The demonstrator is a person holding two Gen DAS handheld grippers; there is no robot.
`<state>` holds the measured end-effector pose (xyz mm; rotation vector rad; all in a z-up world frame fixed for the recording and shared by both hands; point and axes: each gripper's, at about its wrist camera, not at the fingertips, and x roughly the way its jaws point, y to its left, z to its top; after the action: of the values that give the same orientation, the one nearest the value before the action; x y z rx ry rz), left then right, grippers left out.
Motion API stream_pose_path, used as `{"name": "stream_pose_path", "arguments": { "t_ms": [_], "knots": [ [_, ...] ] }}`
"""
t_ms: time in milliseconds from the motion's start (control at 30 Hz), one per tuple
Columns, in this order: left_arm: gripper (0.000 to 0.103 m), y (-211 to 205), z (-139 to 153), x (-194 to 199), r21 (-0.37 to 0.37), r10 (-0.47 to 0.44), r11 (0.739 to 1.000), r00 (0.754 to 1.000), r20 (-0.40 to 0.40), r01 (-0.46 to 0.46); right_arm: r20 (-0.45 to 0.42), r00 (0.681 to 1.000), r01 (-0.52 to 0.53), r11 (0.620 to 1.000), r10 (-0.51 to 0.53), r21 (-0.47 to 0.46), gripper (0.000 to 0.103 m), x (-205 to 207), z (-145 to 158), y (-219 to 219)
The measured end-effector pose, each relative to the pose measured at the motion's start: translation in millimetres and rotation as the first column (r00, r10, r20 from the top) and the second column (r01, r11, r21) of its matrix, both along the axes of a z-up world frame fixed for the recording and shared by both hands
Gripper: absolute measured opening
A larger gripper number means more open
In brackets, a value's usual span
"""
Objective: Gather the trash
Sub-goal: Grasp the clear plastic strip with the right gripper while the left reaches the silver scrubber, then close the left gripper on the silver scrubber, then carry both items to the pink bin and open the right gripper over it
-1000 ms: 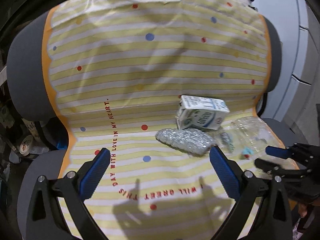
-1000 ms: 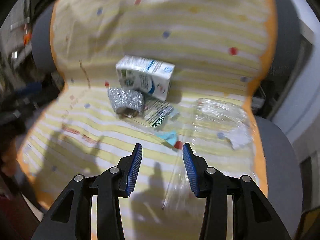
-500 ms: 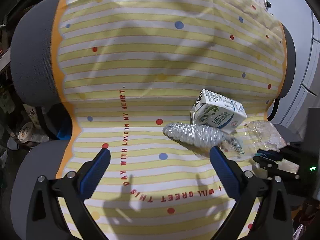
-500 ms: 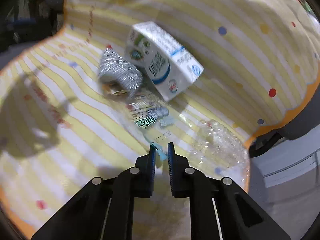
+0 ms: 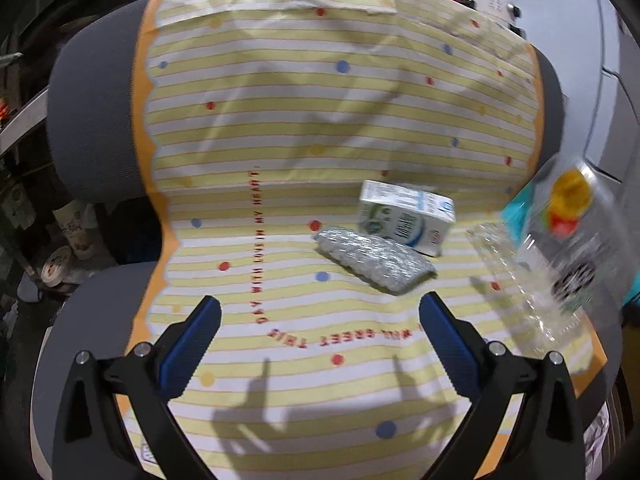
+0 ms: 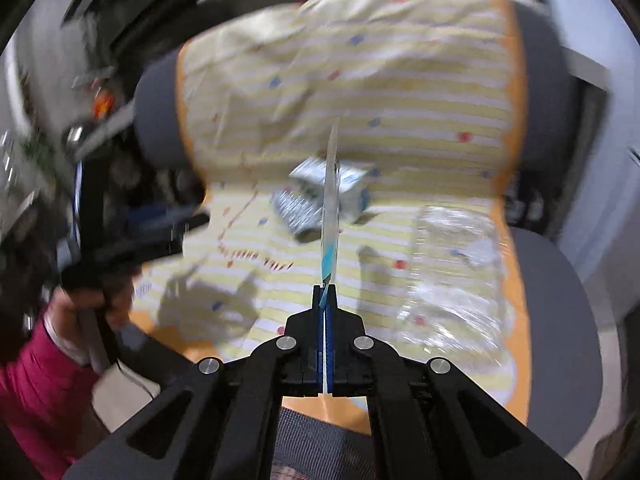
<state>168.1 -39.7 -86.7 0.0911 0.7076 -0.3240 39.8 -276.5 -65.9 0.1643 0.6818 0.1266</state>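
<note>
On a grey chair (image 5: 96,92) draped with a yellow-and-white striped cloth (image 5: 304,128), three pieces of trash lie on the seat. A white milk carton (image 5: 406,216) lies on its side, its label too blurred to read. Touching its front is a crumpled silver foil pack (image 5: 374,258). To the right, a clear plastic tray (image 6: 456,268) lies flat; what it contains cannot be made out. Red letters on the cloth read "DAY WITH LOVE IN MY HEART". The left gripper (image 5: 320,330) hovers above the seat's front, fingers spread wide and holding nothing. The right gripper (image 6: 326,300) is clenched on a thin wrapper (image 6: 330,216), clear with blue print, held edge-on above the seat. From the left camera the wrapper (image 5: 576,236) shows yellow and red marks, blurred.
</note>
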Motion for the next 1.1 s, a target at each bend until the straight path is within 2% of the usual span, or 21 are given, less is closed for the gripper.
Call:
{"name": "stream_pose_path", "arguments": {
  "t_ms": [167, 367, 433, 633, 700, 733, 767, 833, 867, 1100],
  "knots": [
    [0.087, -32.9, -11.6, 8.9, 0.006, -0.050, 0.999, 0.998, -0.035, 0.050, 0.074, 0.989, 0.129, 0.990, -0.125, -0.049, 0.001, -8.8, 3.3, -10.1],
    [0.086, -67.1, -23.6, 44.3, 0.005, -0.017, 1.000, 0.997, -0.075, 0.018, 0.098, 0.980, 0.178, 0.983, -0.175, -0.032, 0.001, 5.5, -4.4, -30.0],
    [0.086, -75.0, -32.7, 64.0, -0.001, -0.010, 1.000, 0.993, -0.117, 0.010, 0.099, 0.978, 0.187, 0.982, -0.182, -0.035, 0.001, 7.6, -7.0, -34.4],
    [0.086, -83.2, -65.3, 113.2, -0.020, 0.060, 0.997, 0.960, -0.275, -0.068, 0.064, 0.980, 0.192, 0.981, -0.190, -0.030, 0.001, 16.1, -22.0, -44.9],
    [0.075, -85.5, -72.6, 115.5, -0.025, 0.040, 0.998, 0.951, -0.306, -0.050, 0.060, 0.979, 0.197, 0.980, -0.195, -0.030, 0.001, 16.6, -24.8, -47.2],
    [0.061, -86.8, -74.2, 114.8, -0.018, 0.031, 0.999, 0.952, -0.306, -0.038, 0.058, 0.978, 0.201, 0.979, -0.199, -0.029, 0.001, 16.5, -26.0, -49.1],
    [0.041, -86.9, -75.6, 111.9, -0.017, 0.019, 1.000, 0.953, -0.304, -0.026, 0.058, 0.978, 0.204, 0.979, -0.203, -0.025, 0.001, 16.1, -26.6, -50.5],
    [0.017, -84.4, -72.5, 103.1, -0.054, -0.023, 0.998, 0.954, -0.300, 0.007, 0.060, 0.977, 0.208, 0.978, -0.207, -0.016, 0.001, 14.1, -26.2, -51.6],
    [0.009, -82.4, -68.9, 97.2, -0.059, -0.029, 0.998, 0.959, -0.283, 0.013, 0.063, 0.976, 0.210, 0.978, -0.209, -0.012, 0.001, 12.4, -25.7, -51.9],
    [0.008, -28.9, -19.2, 13.0, -0.149, -0.126, 0.983, 0.983, -0.137, 0.105, 0.105, 0.971, 0.214, 0.977, -0.214, 0.011, 0.001, -18.4, -12.8, -48.9]
  ]
}}
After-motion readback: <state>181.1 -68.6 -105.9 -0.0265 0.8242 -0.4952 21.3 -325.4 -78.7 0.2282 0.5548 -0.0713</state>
